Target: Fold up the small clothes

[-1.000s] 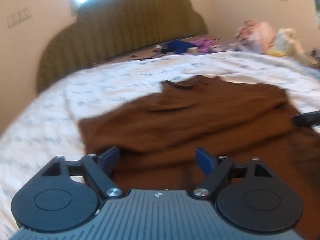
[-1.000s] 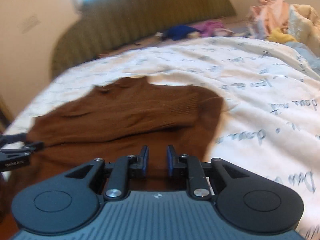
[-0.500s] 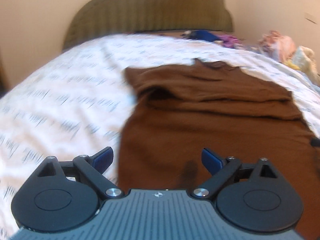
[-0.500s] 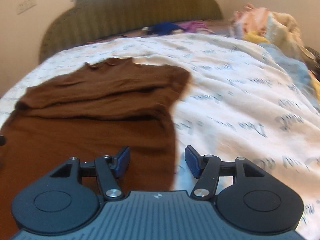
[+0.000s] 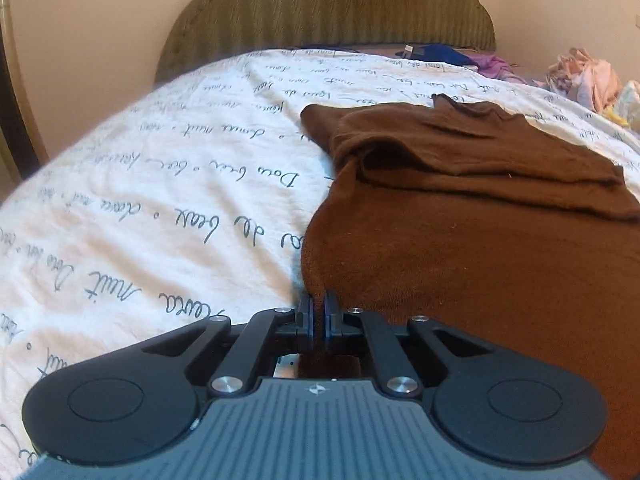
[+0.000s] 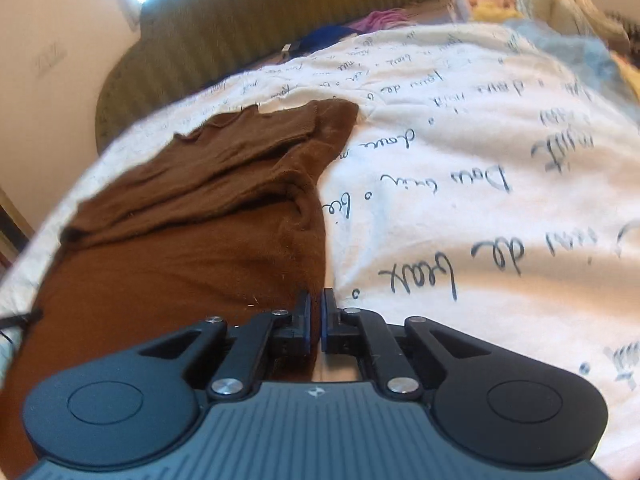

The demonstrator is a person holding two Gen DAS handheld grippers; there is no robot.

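The left gripper (image 5: 319,312) fingers have just closed, pinching the left hem edge of the brown knit sweater (image 5: 460,240); the right gripper (image 6: 315,316) fingers have closed on its right edge. The sweater lies flat on the white script-printed bedspread (image 5: 168,184), sleeves folded across.

White bedspread (image 5: 168,184) printed with dark cursive script, covering the bed. Olive ribbed headboard (image 5: 332,4) against a cream wall (image 5: 88,32). Blue cloth (image 5: 438,53) and purple cloth (image 5: 496,65) near the headboard; pink clothes pile (image 5: 588,80) at far right.
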